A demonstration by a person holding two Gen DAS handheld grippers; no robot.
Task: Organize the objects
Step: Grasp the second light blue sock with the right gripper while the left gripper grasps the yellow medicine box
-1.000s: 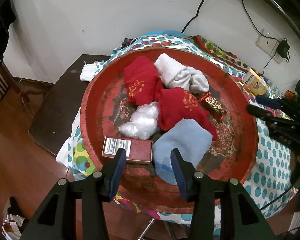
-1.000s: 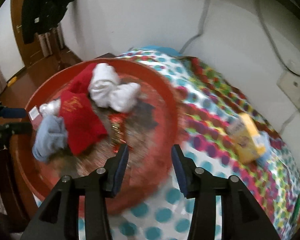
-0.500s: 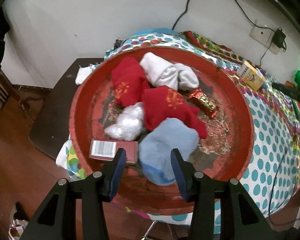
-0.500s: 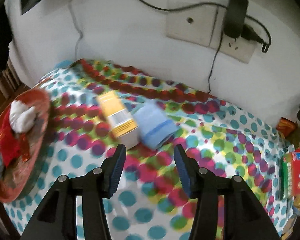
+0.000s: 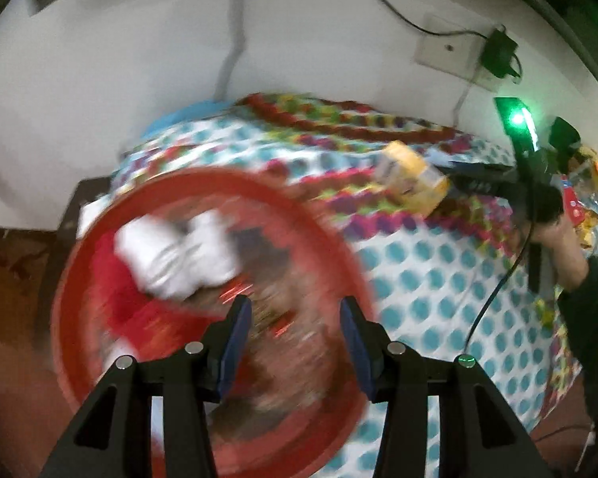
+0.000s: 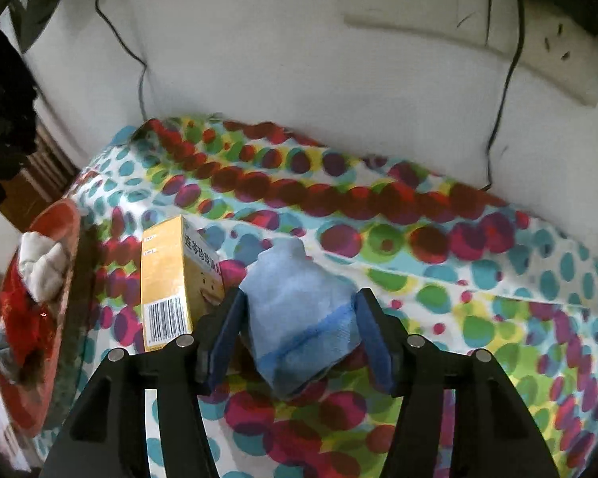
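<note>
In the right wrist view my right gripper [image 6: 299, 320] is open, its fingers either side of a folded light-blue cloth [image 6: 299, 314] lying on the dotted tablecloth [image 6: 478, 318]. A yellow box [image 6: 167, 279] stands just left of the cloth. In the blurred left wrist view my left gripper [image 5: 295, 332] is open and empty above the right part of a round red tray [image 5: 83, 279] that holds white socks [image 5: 175, 255] and red cloth [image 5: 119, 298]. The yellow box [image 5: 412, 177] and the right gripper's body [image 5: 526, 183] show far right.
A white wall with a socket plate [image 6: 498, 28] and hanging cables [image 6: 506, 71] backs the table. The red tray's edge [image 6: 56, 223] with white socks [image 6: 40, 267] sits at the left of the right wrist view. Colourful packets [image 5: 590, 199] lie at the table's far right.
My right gripper has moved in on the blue cloth, which now lies between its fingers. My left gripper has swung right across the tray; its view is now blurred.
</note>
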